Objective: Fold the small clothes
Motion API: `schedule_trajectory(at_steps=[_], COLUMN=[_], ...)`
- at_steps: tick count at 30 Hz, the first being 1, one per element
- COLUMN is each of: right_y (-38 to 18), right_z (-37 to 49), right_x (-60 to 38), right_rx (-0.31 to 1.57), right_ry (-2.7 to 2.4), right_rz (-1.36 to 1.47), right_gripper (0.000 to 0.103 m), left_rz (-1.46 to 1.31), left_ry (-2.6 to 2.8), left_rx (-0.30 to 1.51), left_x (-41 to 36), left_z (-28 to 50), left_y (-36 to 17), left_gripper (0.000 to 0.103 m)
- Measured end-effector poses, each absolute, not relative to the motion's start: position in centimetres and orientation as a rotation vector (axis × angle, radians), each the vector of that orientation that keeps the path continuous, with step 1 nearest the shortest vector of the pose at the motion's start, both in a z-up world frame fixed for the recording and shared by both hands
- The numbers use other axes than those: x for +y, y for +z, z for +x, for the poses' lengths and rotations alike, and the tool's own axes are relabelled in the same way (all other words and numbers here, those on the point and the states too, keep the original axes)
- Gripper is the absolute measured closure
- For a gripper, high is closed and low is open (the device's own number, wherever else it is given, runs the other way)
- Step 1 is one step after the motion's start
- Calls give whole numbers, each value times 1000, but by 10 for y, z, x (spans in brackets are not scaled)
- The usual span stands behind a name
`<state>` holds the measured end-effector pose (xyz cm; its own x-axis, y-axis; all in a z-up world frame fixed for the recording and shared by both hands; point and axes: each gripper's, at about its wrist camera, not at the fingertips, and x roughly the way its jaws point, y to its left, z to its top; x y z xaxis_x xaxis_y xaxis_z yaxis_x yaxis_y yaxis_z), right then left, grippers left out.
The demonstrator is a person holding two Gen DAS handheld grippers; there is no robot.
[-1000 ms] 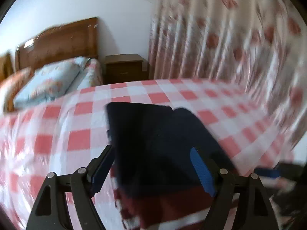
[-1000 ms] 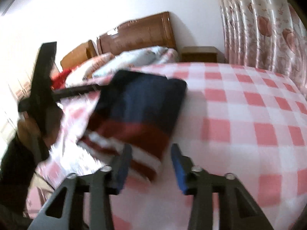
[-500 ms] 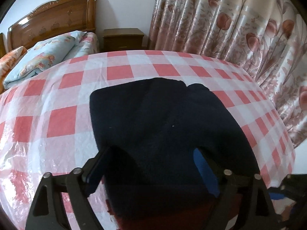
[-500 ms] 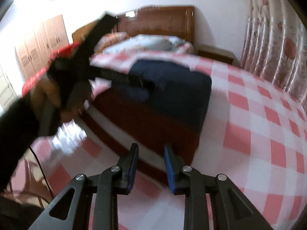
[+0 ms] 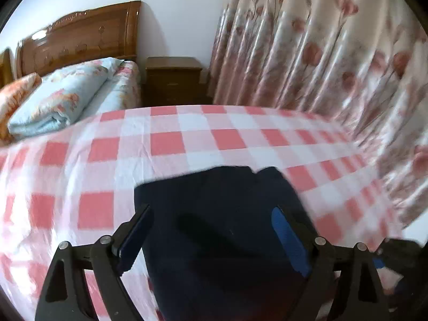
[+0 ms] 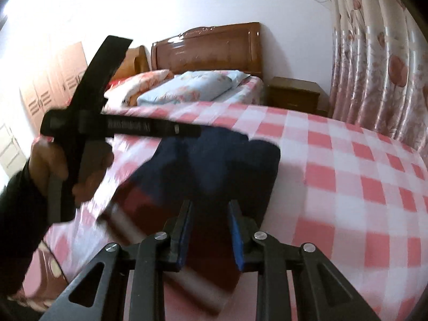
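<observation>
While the folded navy garment [image 5: 222, 230] lies on the red-and-white checked tabletop [image 5: 165, 144], much of it is hard to read: its near end runs off the bottom of the left wrist view, and in the right wrist view its maroon and white striped hem [image 6: 133, 214] is smeared by motion blur. The left tool [image 5: 211, 238] stands wide over the dark cloth, its blue pads apart on either side and pressing nothing. The right tool [image 6: 210, 230] is narrow, with a clear gap between its pads; they hang over the near maroon part of the garment, and whether they touch the fabric I cannot tell. Its jaws have just been closing, from a slightly wider gap a second ago, with no cloth pinched between them. Compared with half a second ago, the left tool has drawn back toward the near edge, so more checked cloth shows beyond the garment. A person's hand [image 6: 53, 165] in a dark sleeve grips the left tool's handle at the left of the right wrist view. Carved lettering on the wooden headboard [image 5: 80, 34] and a printed strip on the left tool's bar are too blurred to read.
</observation>
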<state>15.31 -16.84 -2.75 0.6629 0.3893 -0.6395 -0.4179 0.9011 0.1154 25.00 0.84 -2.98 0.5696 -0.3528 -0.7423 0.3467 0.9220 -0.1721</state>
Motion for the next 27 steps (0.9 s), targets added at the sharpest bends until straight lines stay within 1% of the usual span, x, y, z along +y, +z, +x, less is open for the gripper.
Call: schedule_trajectory(at_steps=[3,5,8,12,15,18,21,24,27], right_y=[-47,-62,-58,-40,-38,-55,-49,-36,-41], right_z=[182,187,184,192,215,234,239,246,266], right_x=[-171,-181,-193,-185,-178,-175,-182,-190,-190], right_rx=[773,812,830,767,773,831,829,775,798], right_ry=[418,419,435,426,427,430,437,414,406], right_rz=[-37,8,68,21,27,3,25,51,62], right_gripper=[76,72,72,72,72,72,72,72,72], left_rz=[80,50,-22,-22,37,-4,-1,-4,28], left_ry=[-343,-352,-352,-365,-318,-325,-316,-310,-289], left_rx=[943,960,952,904,935,969,954,945,923], left_x=[-2,4,18,13,6,13,18,19,15], left_z=[271,272,269,272,283,287,286,284,281], left_y=[-57,-68,-66,-53,-65,-77,-78,-79,-77], left_gripper=[0,0,0,0,0,0,0,0,0])
